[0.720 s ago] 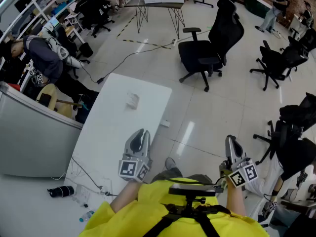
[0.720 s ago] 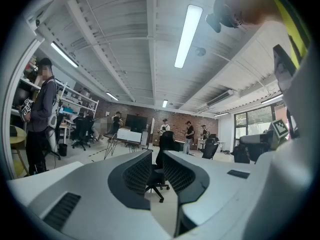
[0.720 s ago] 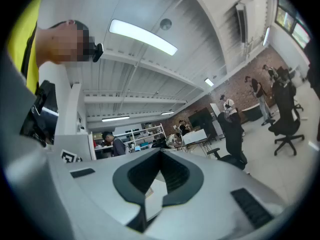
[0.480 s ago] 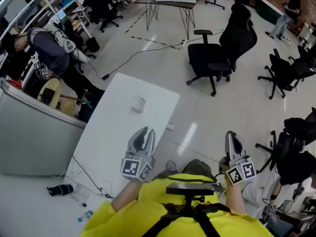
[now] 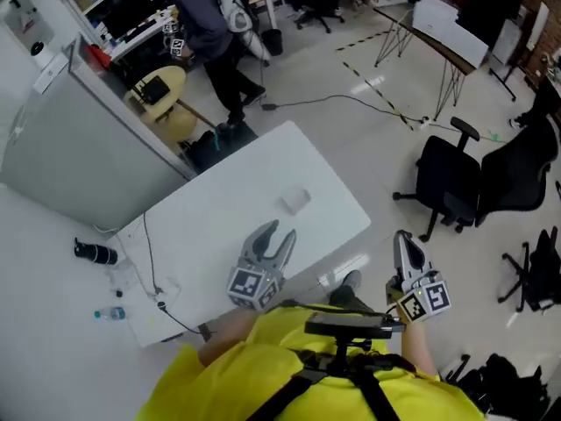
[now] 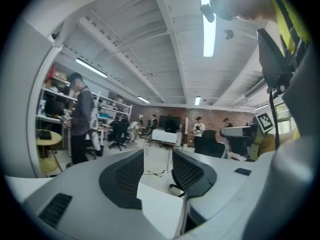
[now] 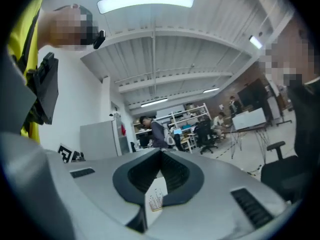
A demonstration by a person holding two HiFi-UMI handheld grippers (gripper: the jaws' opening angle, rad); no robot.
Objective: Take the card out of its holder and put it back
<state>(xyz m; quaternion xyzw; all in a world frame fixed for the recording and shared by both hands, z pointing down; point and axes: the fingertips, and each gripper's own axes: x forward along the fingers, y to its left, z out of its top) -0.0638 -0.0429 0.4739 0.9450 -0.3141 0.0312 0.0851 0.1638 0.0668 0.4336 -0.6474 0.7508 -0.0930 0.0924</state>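
Jaws of the left gripper stand wide apart in the head view, above the near edge of the white table. Those of the right gripper lie together, off the table's right side, over the floor. The card holder is a small pale object lying on the table, beyond the left gripper and apart from it; whether the card sits inside cannot be told.

Left gripper view: both jaws are spread, with nothing between them and an office room beyond.

Right gripper view: the ribbed jaws meet at their tips, gripping nothing. A standing person and shelves lie behind.
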